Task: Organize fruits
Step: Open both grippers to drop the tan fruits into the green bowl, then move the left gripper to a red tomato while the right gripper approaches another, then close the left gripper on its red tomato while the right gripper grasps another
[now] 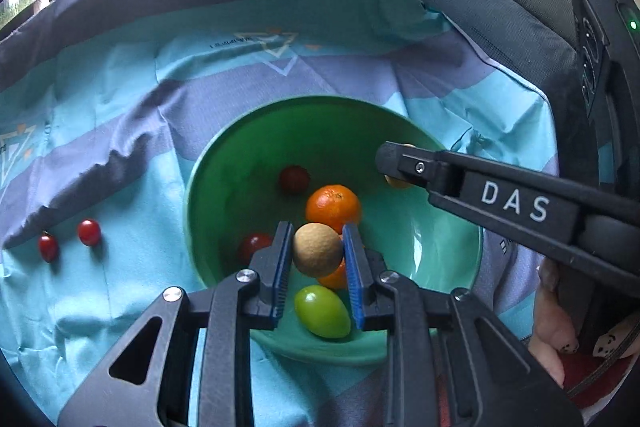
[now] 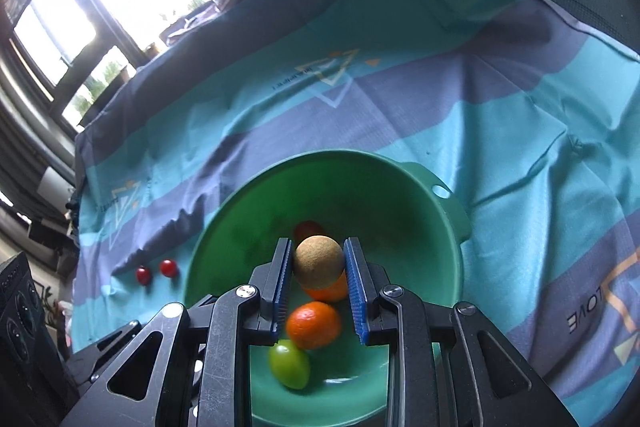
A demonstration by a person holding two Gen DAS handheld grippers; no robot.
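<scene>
i see a green grape (image 1: 322,311) lying nearest in the green bowl (image 1: 248,143), just below my left gripper (image 1: 318,251), whose blue pads are clamped on a tan round fruit (image 1: 318,249) held over the bowl. behind that fruit sit an orange tangerine (image 1: 333,209) and a second one mostly hidden under it, with two dark red cherry tomatoes (image 1: 294,179) toward the left and far side of the bowl's floor. my right gripper (image 2: 318,263) is likewise closed on another tan fruit (image 2: 319,261) above the bowl; from the left camera its black arm reaches in from the right. the bowl rests on a striped teal bedspread (image 1: 120,87). two more red tomatoes (image 1: 89,232) lie on the cloth, left of the bowl.
</scene>
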